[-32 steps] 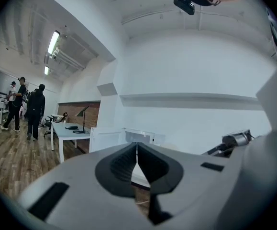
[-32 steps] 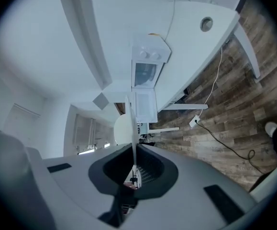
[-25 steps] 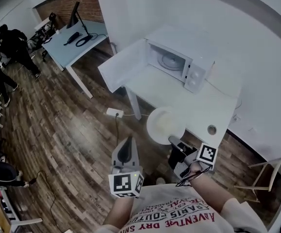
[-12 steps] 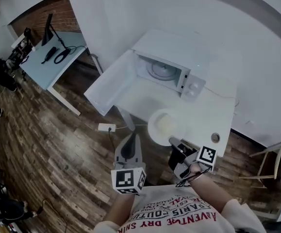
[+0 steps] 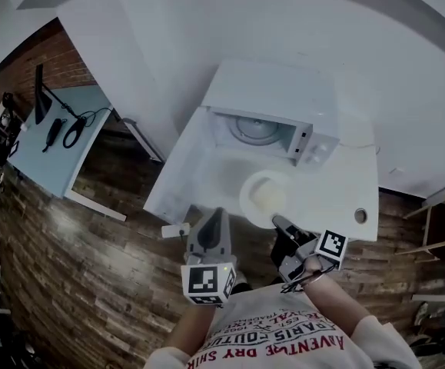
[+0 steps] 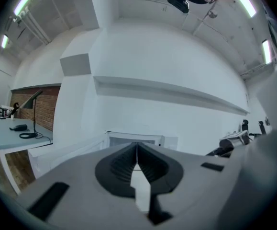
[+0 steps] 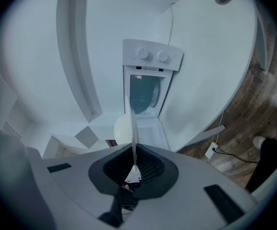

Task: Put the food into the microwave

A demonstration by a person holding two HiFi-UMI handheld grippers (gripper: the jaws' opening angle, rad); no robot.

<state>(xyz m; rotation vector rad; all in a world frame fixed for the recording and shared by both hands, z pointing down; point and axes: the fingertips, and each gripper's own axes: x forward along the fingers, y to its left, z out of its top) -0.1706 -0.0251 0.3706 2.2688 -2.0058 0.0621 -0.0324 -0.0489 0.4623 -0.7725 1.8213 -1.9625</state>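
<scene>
Well, the plate (image 5: 267, 195) with its pale food (image 5: 273, 200) is in my right claw (image 5: 279, 223), nipped by the near rim. In the right gripper view the jaws are almost together on that thin white edge, which runs straight up from between them, and the plate's round body (image 7: 122, 128) bulges to one side. In the head view it sits in front of the open microwave (image 5: 272, 125) and is not inside it; it shows over the near part of the white table (image 5: 337, 198). The microwave's door (image 5: 180, 167) is swung wide to the left, and the turntable (image 5: 253, 129) shows bare in the cavity. From my right claw's camera I look into that cavity (image 7: 143, 92), with the two knobs (image 7: 151, 55) on the panel beside it. My left claw (image 5: 215, 218) is a little to the left of the plate and apart from it, pointing at the table's front edge. The left gripper view shows its jaws (image 6: 138, 150) pressed together with nothing between them, and the microwave's front beyond their tips. A small round fitting (image 5: 360, 216) is set in the table's near right corner. Below the table is a dark wood floor (image 5: 91, 283) with a white plug block (image 5: 174, 231) lying on it. Well off to the left stands a pale desk (image 5: 49, 152) carrying a black stand and a looped cable. At the bottom of the head view is my printed shirt (image 5: 272, 340).
</scene>
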